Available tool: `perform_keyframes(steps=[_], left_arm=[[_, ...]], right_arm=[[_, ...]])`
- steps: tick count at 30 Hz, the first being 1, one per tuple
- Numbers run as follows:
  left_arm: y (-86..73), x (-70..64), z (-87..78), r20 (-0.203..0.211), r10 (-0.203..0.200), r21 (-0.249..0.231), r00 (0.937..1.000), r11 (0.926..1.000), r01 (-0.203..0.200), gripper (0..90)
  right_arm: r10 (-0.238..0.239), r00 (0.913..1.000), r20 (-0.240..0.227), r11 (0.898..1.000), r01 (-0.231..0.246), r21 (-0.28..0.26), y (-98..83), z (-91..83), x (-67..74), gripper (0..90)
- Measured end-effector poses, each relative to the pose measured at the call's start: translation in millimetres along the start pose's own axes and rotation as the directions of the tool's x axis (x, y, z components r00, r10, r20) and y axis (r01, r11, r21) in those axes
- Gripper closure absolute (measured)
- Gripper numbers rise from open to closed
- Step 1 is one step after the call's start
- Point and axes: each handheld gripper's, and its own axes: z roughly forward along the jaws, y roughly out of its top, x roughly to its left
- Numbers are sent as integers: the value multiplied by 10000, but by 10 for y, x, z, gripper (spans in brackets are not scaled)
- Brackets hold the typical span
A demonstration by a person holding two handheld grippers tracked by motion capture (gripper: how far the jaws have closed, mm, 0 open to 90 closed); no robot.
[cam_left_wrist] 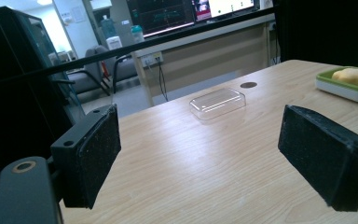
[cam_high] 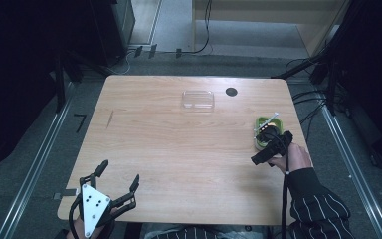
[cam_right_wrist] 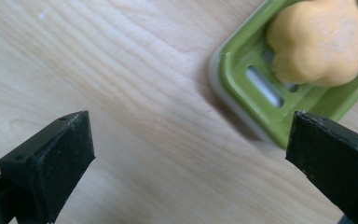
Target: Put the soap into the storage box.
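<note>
A green soap dish (cam_high: 259, 121) stands near the table's right edge, partly covered by my right gripper (cam_high: 270, 143) and the hand that holds it. In the right gripper view the dish (cam_right_wrist: 233, 79) lies at the upper right with an orange flower-shaped soap (cam_right_wrist: 319, 39) in it. My right gripper (cam_right_wrist: 191, 154) is open over bare wood beside the dish, with nothing between its pads. My left gripper (cam_high: 120, 171) rests open at the table's near left corner. The left gripper view has it (cam_left_wrist: 196, 158) empty, facing the dish (cam_left_wrist: 340, 88) and the soap (cam_left_wrist: 352, 74) far off.
A clear plastic box (cam_high: 198, 99) sits at the far middle of the wooden table (cam_high: 169, 144), also ahead of the left gripper (cam_left_wrist: 217, 102). A small black round mark (cam_high: 231, 91) lies beside it. Cables and dark stands surround the table on the floor.
</note>
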Motion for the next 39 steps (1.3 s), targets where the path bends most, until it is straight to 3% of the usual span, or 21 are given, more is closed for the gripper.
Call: perform_keyframes(steps=[7, 21, 33, 39], left_arm=[[-1, -1, 1, 0, 16, 8, 10000, 10000, -16, 130], [0, -9, 7, 20, 22, 12, 10000, 10000, -22, 130], [1, -9, 9, 32, 47, 17, 10000, 10000, -47, 130], [3, -11, 9, 29, 66, 23, 10000, 10000, -66, 130]], right_arm=[[-321, 9994, -109, 9982, 326, 509, -167, 45, 219, 11], [-649, 9977, -174, 9907, 665, 1190, -490, 129, 433, 9], [-684, 9972, -297, 9907, 714, 1156, -732, 151, 542, 9], [-806, 9967, -133, 9911, 815, 1051, -830, 119, 592, 10]])
